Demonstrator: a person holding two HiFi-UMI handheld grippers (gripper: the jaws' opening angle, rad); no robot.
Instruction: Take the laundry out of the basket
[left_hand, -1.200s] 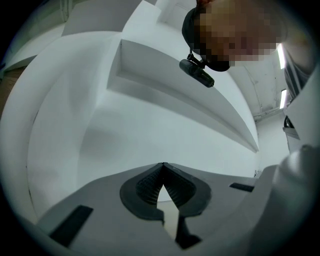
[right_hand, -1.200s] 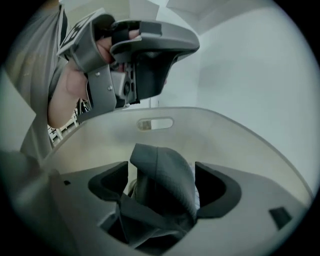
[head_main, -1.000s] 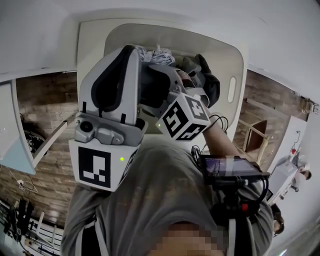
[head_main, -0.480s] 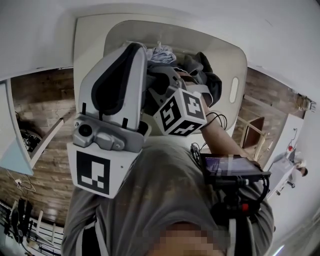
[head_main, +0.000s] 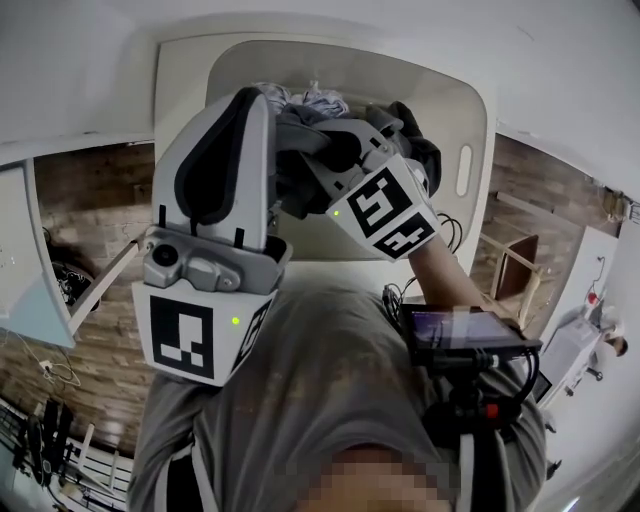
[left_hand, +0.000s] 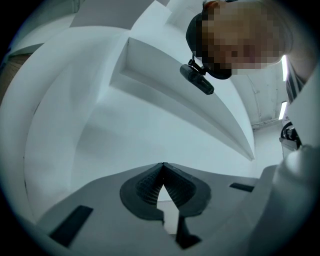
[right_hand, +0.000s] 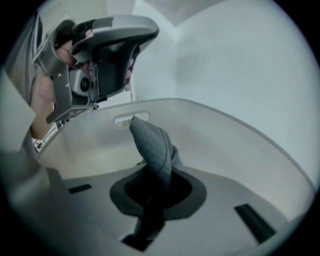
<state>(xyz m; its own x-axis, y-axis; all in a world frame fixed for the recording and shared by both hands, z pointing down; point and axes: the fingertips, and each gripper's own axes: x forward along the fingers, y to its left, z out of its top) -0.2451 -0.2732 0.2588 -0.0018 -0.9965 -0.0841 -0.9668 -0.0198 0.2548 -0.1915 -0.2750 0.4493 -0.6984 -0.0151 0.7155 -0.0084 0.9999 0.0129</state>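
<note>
The left gripper (head_main: 252, 100) fills the left half of the head view, its 2 jaws pointing toward 12 o'clock over the near rim of the white basket (head_main: 470, 130). In its own view the ribbed pads (left_hand: 150, 182) meet at the tips with nothing between them, and it sits where it did 1 second ago. Past its tip, at 12 o'clock in the basket, a white striped piece (head_main: 320, 98) lies among the laundry, with a dark grey garment (head_main: 415, 140) to its right near the basket's handle slot (head_main: 463, 172). The right gripper (right_hand: 157, 172) reaches into the basket from 5 o'clock, angled downward. Its jaws have just been closing and now pinch a fold of grey checked cloth (right_hand: 152, 145), which stands up from between the pads and rises against the basket's inner wall. Compared with the earlier head view, the right gripper's marker cube (head_main: 385, 215) has rolled, showing a different tilt of its faces, and has slid toward 3 o'clock, and grey fabric is now bunched up at its front end beside the left gripper.
</note>
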